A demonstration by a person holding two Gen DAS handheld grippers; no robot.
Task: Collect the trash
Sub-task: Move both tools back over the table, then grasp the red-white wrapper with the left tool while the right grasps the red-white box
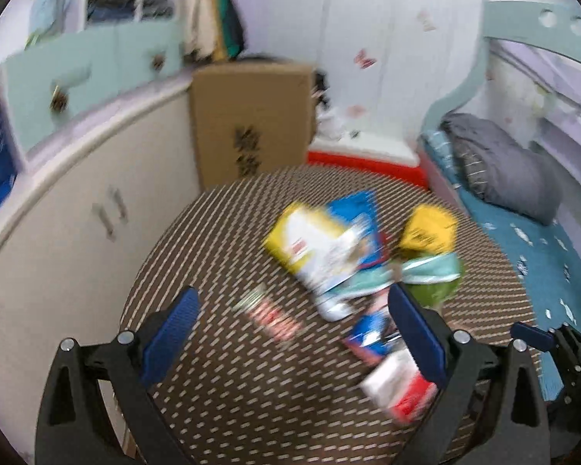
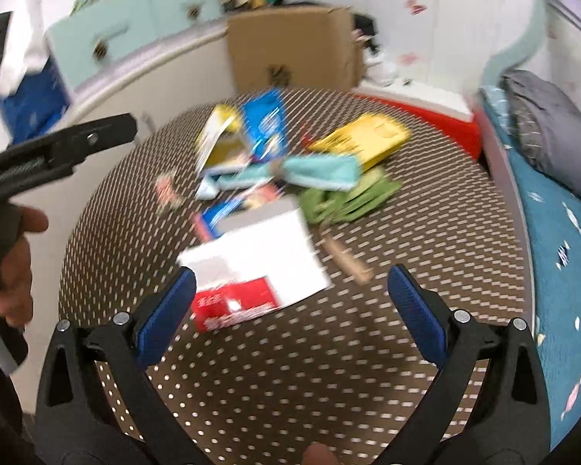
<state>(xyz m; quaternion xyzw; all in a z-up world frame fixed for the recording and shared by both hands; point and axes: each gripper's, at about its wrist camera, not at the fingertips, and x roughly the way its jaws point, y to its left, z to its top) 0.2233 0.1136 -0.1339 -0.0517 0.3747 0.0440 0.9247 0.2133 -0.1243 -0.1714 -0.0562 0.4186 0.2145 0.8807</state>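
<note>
A pile of trash lies on a round brown table with a white dash pattern [image 1: 220, 407] [image 2: 329, 387]. It holds a white and red box [image 2: 259, 267] [image 1: 399, 387], a yellow and white packet [image 1: 310, 240] [image 2: 217, 139], a blue packet [image 2: 265, 124] [image 1: 358, 213], a yellow packet [image 2: 368, 137] [image 1: 428, 230], a teal wrapper [image 2: 317, 170] [image 1: 426, 267], a green wrapper [image 2: 344, 197] and a small red wrapper [image 1: 273, 317]. My left gripper [image 1: 292, 325] is open above the table, left of the pile. My right gripper [image 2: 290, 302] is open, its fingers either side of the white and red box. Both views are blurred.
A cardboard box [image 1: 251, 116] stands behind the table. A white cabinet [image 1: 77, 224] is to the left. A bed with a blue sheet and grey bedding [image 1: 503, 162] is to the right. A red and white box [image 1: 364, 155] lies on the floor behind.
</note>
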